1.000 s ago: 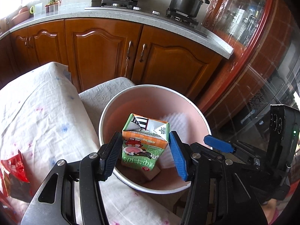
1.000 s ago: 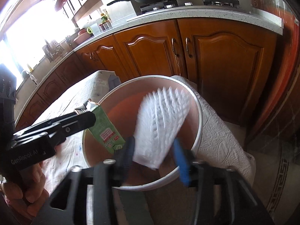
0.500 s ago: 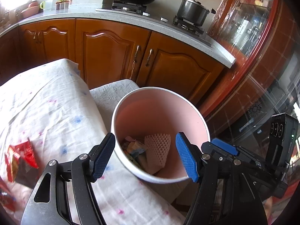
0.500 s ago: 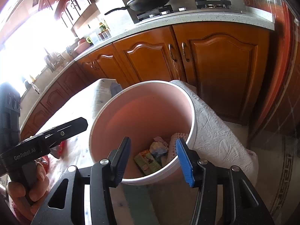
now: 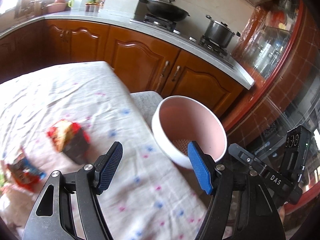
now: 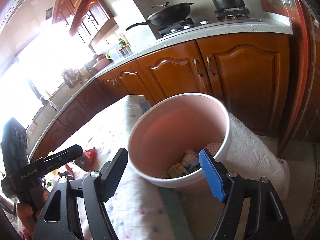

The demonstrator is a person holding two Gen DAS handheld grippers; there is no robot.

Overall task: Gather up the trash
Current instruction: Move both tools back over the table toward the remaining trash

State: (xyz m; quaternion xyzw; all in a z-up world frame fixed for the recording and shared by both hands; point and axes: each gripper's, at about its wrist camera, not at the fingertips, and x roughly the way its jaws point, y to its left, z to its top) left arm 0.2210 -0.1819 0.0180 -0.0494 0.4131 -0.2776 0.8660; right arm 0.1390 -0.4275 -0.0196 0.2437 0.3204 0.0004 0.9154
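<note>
Cloth-covered surface (image 5: 84,104) is seen across the left of the frame. Pink bucket (image 6: 180,138) is placed at centre, with a green carton (image 6: 177,169) and white foam net (image 6: 213,146) lying inside. Red snack wrapper (image 5: 68,138) is left on the cloth, left of centre. Left hand-held gripper (image 5: 155,168) and right hand-held gripper (image 6: 165,172): jaws just opened, held apart, nothing gripped.

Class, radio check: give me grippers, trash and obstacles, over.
Left gripper open, empty; right gripper just opened, empty. Carton and foam net lie in the bin. Red wrapper waits on the tablecloth. Nothing blocking it.
</note>
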